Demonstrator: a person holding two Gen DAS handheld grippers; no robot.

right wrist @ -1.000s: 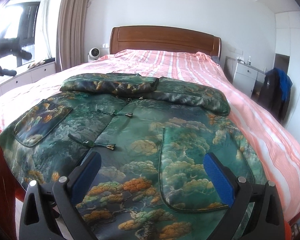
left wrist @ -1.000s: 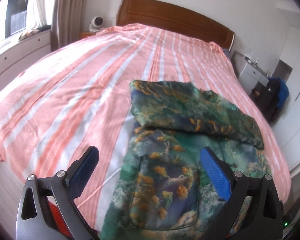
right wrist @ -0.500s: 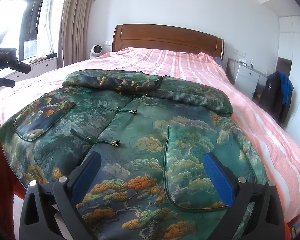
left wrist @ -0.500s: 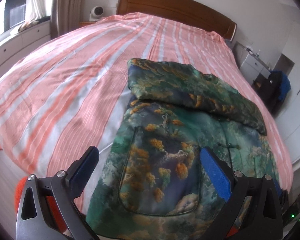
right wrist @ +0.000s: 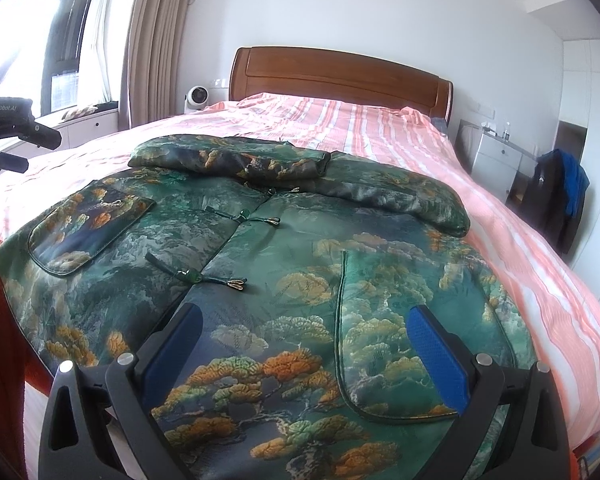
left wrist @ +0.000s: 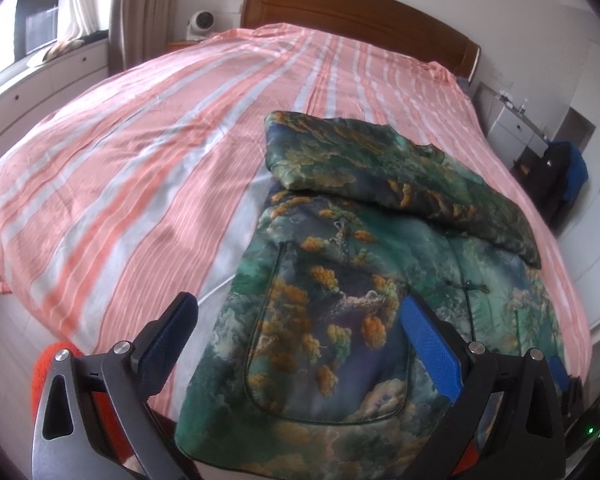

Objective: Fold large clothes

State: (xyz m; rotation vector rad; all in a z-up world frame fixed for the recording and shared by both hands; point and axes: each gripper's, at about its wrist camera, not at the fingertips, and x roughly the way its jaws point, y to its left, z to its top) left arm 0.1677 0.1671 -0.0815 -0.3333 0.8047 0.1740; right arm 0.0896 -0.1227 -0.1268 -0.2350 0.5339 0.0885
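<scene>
A large green jacket (right wrist: 284, 248) with an orange tree print lies flat, front up, at the foot of the bed; it also shows in the left wrist view (left wrist: 360, 272). Both sleeves (right wrist: 236, 160) are folded across its chest. Knot buttons (right wrist: 204, 276) run down its front. My left gripper (left wrist: 300, 332) is open and empty, just above the jacket's left patch pocket (left wrist: 332, 340) near the hem. My right gripper (right wrist: 304, 340) is open and empty above the right patch pocket (right wrist: 400, 340) near the hem.
The bed has a pink and white striped cover (left wrist: 140, 168) and a wooden headboard (right wrist: 340, 80). A white nightstand (right wrist: 496, 164) and dark clothes on a chair (right wrist: 560, 192) stand on the right. A window bench (left wrist: 40, 76) runs along the left.
Both grippers have moved a little closer over the jacket's lower hem and tilted slightly downward. The jaws stay open. The jacket has not moved.
</scene>
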